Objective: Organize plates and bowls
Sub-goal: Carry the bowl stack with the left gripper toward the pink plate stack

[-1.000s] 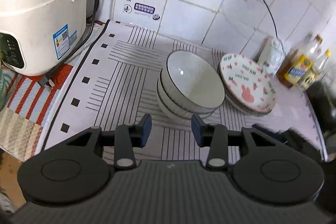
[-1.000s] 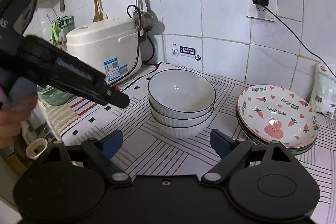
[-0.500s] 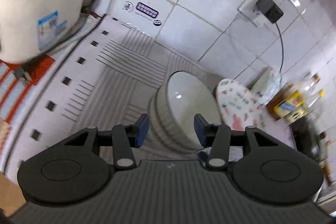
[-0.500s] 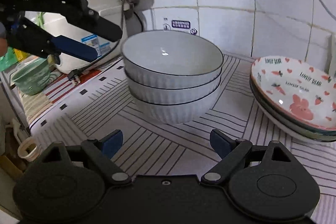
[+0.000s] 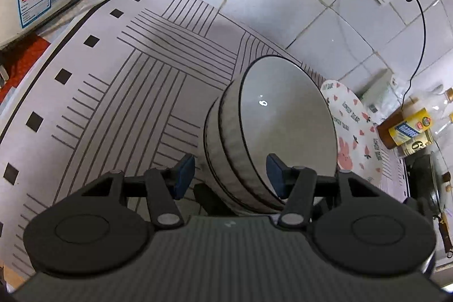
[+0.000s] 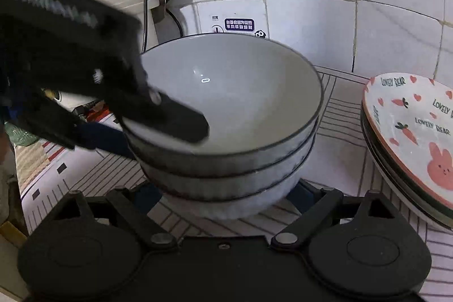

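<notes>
Our left gripper (image 5: 230, 174) straddles the near wall of the bowl stack (image 6: 226, 154), jaws apart, gripping nothing. The stack stands mid-mat (image 5: 113, 92), left of the bunny plates (image 6: 410, 129). Our right gripper (image 6: 223, 196), spread wide, flanks the bottom bowl; we should close evenly, lifting level.

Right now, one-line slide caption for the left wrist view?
Open left tongs straddle the rim of the stacked bowls on the striped mat, bunny plates beside them.
</notes>
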Motion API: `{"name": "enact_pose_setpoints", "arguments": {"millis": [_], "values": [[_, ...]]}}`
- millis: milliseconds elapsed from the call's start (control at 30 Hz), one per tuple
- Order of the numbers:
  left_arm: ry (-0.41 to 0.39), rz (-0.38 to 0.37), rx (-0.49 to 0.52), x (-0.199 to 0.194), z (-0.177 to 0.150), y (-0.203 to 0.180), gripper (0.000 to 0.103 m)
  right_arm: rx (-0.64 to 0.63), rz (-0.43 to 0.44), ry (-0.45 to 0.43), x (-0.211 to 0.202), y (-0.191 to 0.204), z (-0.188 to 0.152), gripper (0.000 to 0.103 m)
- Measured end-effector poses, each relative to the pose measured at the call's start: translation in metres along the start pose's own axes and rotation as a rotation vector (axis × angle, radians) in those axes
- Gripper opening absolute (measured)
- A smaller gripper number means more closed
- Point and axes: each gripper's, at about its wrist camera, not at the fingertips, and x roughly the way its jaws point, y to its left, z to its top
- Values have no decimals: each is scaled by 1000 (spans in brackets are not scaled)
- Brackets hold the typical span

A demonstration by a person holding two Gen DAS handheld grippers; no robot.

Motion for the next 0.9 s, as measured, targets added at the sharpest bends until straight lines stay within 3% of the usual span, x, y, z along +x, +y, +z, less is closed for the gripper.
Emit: {"name": "enact_pose_setpoints", "arguments": {"millis": [100, 233, 333, 667, 900], "values": [[-15, -11, -36, 4, 1, 6, 53, 1, 11, -3, 2, -1, 0, 99], [-4, -49, -113, 14, 5, 16, 44, -29, 35, 4, 4, -4, 1, 101], [-10, -52, -113, 18, 2, 16, 45, -54, 56, 15, 12, -7, 8, 103], [-21, -22, -21, 13, -9, 4, 46, -87, 84, 19, 18, -6, 13, 103], [-26, -23, 35, -6, -21, -15, 46, -65, 80, -19, -2, -1, 1, 103]]}}
